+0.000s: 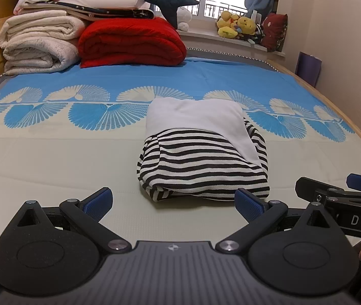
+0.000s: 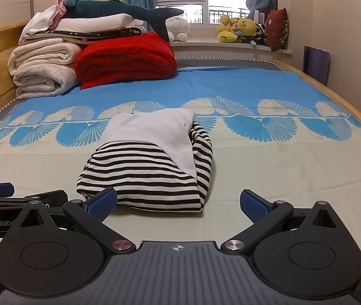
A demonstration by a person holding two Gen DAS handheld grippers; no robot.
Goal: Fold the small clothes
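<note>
Centrally, folded striped garment (image 1: 203, 162) on bed sheet (image 1: 53, 167); left gripper (image 1: 173, 203) and right gripper (image 2: 178, 203) at 6 o'clock, both released, empty; red blanket (image 1: 132, 43) at 11 o'clock.

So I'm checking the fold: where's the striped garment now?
The striped garment lies folded mid-bed on the sheet, just ahead of both open tools, centre in both views.

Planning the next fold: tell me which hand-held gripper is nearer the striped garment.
Right, narrowly. The right hand-held gripper has one fingertip at the striped garment's near-left corner; the left hand-held gripper stands just short of its near edge. Both open.
</note>
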